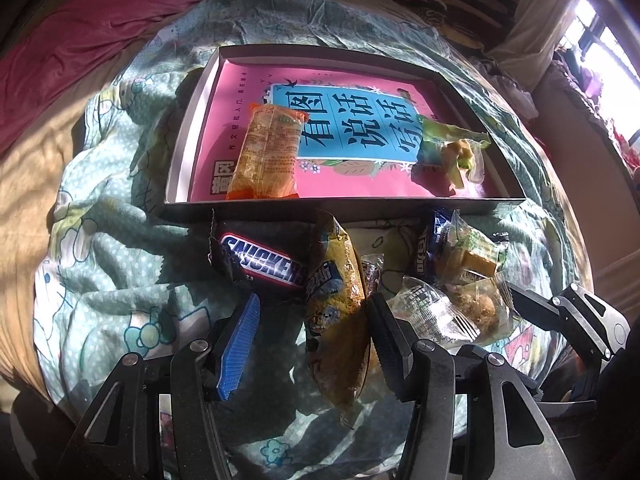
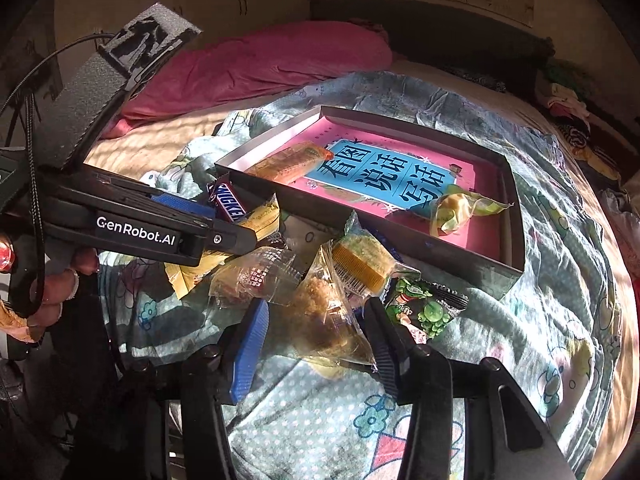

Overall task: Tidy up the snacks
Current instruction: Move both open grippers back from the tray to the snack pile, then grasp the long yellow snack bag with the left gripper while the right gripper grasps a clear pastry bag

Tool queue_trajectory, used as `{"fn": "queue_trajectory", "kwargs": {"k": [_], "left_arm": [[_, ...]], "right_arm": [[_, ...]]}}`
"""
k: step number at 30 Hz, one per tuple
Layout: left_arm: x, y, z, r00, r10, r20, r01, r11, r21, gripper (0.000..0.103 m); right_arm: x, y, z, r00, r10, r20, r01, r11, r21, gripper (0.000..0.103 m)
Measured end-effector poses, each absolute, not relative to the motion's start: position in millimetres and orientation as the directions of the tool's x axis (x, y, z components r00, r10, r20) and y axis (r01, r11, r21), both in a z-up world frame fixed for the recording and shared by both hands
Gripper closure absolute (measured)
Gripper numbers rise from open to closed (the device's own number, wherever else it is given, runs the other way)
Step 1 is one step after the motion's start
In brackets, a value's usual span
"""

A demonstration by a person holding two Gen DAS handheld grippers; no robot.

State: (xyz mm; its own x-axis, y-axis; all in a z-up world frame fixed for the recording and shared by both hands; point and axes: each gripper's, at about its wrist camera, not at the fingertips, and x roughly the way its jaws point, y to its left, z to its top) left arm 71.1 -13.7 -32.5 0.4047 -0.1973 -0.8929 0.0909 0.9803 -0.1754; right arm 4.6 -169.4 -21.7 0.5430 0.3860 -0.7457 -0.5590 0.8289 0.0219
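Left gripper (image 1: pixel 310 314): fingers spread apart, a yellow snack bag (image 1: pixel 336 312) lying between them, its right side against the black finger (image 1: pixel 384 328); a gap shows beside the blue pad (image 1: pixel 240 340).
Right gripper (image 2: pixel 316 334): fingers spread, around a clear-wrapped crumbly cake (image 2: pixel 328 320) without pinching it.
Snack pile: on the floral quilt (image 2: pixel 320 412), just outside the near wall of the box (image 1: pixel 352 205); a Snickers bar (image 1: pixel 260 260) sits at the left end, a green cartoon packet (image 2: pixel 424 308) at the right end, clear-wrapped pastries between.
Box: shallow and dark-walled, lying on the quilt with a pink book (image 1: pixel 360 184) flat inside.
Inside the box: an orange packet (image 1: pixel 268 152) at the left side, a green-and-yellow wrapped snack (image 1: pixel 452 152) near the right corner, both resting on the book.
Background: pink bedding (image 2: pixel 260 64) beyond the box.
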Motion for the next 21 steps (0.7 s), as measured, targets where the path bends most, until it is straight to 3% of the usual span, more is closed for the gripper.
{"fn": "queue_trajectory", "kwargs": {"k": [10, 21], "left_arm": [[64.8, -7.2, -39.0, 0.380, -0.210, -0.901, 0.101, 0.978, -0.185, 0.047], [63.9, -8.3, -49.6, 0.340, -0.255, -0.905, 0.107, 0.967, -0.232, 0.063]], "right_arm": [[2.7, -169.0, -27.0, 0.498, 0.392, -0.773, -0.573, 0.818, 0.046, 0.066], [9.2, -162.9, -41.2, 0.479, 0.359, -0.801, -0.576, 0.817, 0.022, 0.066]]}}
